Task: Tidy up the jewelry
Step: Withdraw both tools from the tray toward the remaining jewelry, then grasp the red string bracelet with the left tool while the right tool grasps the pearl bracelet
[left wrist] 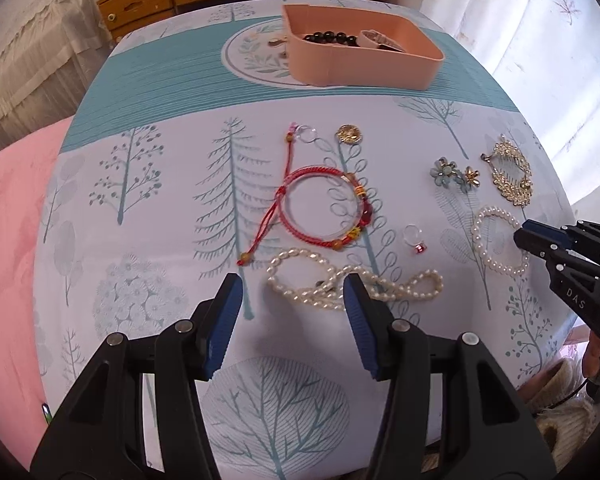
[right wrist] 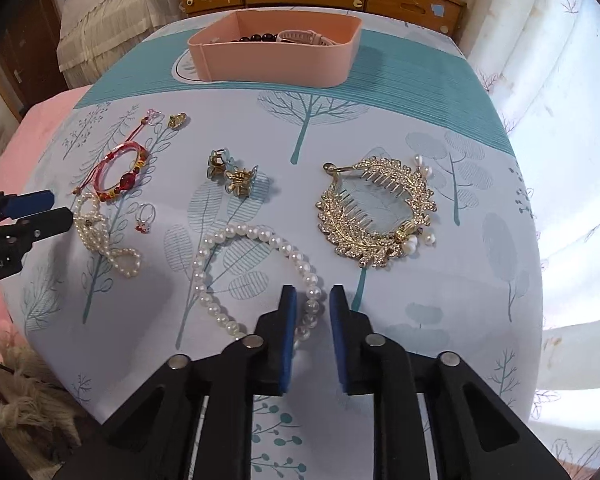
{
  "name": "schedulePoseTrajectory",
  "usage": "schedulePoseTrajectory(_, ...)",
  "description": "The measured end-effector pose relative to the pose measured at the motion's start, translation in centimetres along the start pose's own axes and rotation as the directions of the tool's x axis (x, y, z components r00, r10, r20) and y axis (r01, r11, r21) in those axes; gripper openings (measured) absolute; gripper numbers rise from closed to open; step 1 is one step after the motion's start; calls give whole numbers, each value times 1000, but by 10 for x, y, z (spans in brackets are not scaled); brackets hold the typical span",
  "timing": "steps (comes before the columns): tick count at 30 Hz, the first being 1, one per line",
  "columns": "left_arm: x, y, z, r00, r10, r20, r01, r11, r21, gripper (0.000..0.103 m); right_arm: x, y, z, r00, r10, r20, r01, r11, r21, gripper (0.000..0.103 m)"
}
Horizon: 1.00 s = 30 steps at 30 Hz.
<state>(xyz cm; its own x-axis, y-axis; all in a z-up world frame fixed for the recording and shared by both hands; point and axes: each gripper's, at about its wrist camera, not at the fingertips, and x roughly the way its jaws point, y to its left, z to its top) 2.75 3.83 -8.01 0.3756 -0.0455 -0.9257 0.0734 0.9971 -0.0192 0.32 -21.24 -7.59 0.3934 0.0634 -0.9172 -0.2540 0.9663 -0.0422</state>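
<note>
Two grippers hover short of the pink tray (right wrist: 276,60). Right gripper (right wrist: 313,308), jaws narrowed but not closed, straddles the pearl bracelet's (right wrist: 260,236) near arc, well short of that tray. Left gripper (left wrist: 294,292) gapes wide over the pearl necklace (left wrist: 352,284).

White letters "DAS" stood on the black body of the right tongs (left wrist: 540,240) seen from the left wrist, and "oboLAI", its start cut off by the picture's edge, stood on the left tongs (right wrist: 56,208).
</note>
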Motion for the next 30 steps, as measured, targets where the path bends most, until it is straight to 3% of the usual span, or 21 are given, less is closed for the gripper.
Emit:
schedulePoseTrajectory(8,19,-27,28,1000,-9,-12,10,994,113,49,0,-12,-1,998,57,-1,-56,997,61,8)
schedulePoseTrajectory(22,32,-34,42,999,3,-54,8,979,204,46,-3,-13,-5,997,71,8,-71,996,60,8)
schedulePoseTrajectory(26,23,-42,45,999,-12,-41,22,963,268,46,-3,-13,-5,997,72,9,-72,995,63,8)
schedulePoseTrajectory(30,32,-51,44,997,26,-76,2,939,343,46,-3,-13,-5,997,78,10,-79,995,68,8)
